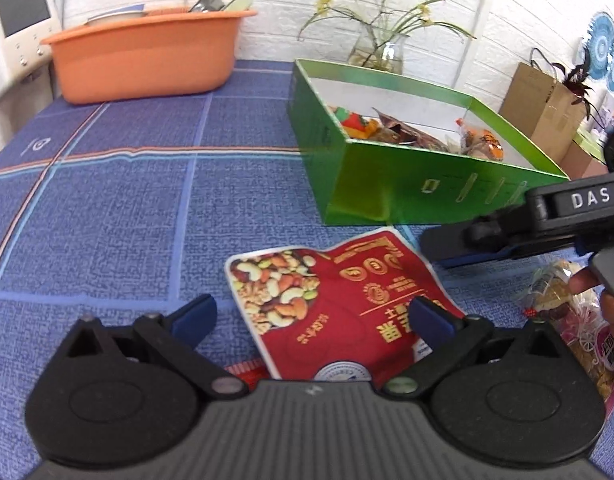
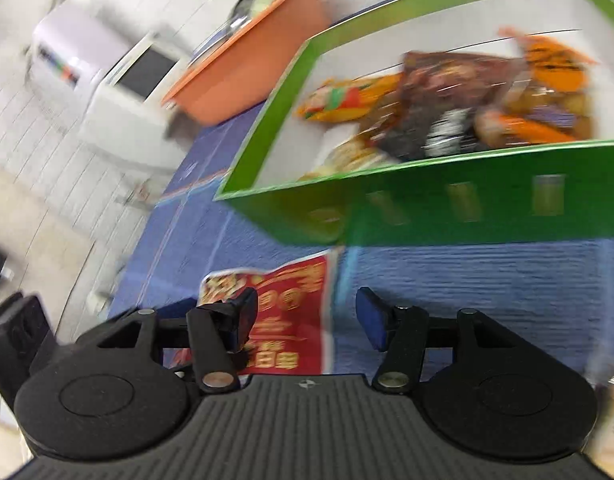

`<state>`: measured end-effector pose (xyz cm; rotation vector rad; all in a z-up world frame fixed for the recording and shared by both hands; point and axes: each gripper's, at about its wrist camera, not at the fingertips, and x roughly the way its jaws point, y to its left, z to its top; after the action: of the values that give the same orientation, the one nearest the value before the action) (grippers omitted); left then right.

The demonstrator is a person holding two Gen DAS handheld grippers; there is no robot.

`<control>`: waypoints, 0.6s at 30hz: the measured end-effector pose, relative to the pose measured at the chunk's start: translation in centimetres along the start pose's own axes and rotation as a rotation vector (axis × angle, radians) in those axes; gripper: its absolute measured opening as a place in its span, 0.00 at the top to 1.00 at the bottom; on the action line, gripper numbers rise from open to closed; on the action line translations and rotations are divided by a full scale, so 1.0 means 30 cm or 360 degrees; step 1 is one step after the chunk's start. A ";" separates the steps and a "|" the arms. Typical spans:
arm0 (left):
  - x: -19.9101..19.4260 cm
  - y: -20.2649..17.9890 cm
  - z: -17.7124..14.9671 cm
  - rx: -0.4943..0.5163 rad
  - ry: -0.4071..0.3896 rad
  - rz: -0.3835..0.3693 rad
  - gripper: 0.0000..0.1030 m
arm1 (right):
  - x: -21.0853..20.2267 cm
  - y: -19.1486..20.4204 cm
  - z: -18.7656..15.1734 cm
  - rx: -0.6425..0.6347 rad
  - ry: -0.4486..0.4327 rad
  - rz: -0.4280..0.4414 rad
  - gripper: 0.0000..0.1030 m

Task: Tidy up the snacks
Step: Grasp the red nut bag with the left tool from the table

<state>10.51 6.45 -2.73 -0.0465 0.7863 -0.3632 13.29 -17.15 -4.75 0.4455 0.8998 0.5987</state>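
We see left gripper (image 1: 313,316) spread wide over red nut pouch (image 1: 339,308) – not gripping. Right gripper (image 2: 307,316) gaping, empty – pouch's edge seemingly beneath. Green box (image 1: 391,200) just beyond.

The nut packet (image 1: 331,308) lies on the tablecloth (image 1: 127,220) before the box (image 1: 387,192) (snacks (image 1: 411,130) inside), basin (image 1: 147,56) behind.
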 end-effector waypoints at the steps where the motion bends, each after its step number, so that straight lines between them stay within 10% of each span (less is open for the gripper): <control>1: 0.000 -0.004 -0.003 0.0005 -0.0009 -0.0029 0.01 | 0.011 0.008 -0.003 -0.0001 0.0018 0.0031 0.06; 6: -0.016 0.007 -0.019 -0.0035 -0.0088 -0.0025 0.13 | 0.013 0.025 -0.007 0.0014 0.0023 0.0030 0.08; 11: -0.047 0.065 -0.005 -0.0165 -0.0153 -0.0061 0.70 | -0.005 -0.025 -0.014 0.0067 -0.0018 0.0086 0.36; 18: -0.042 0.059 -0.007 -0.0125 -0.0136 -0.0068 0.73 | 0.011 0.040 -0.028 -0.0239 -0.0027 -0.0020 0.57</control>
<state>10.09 8.56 -2.33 -0.1515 0.7156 -0.3683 12.40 -15.94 -4.70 0.3091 0.8344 0.6448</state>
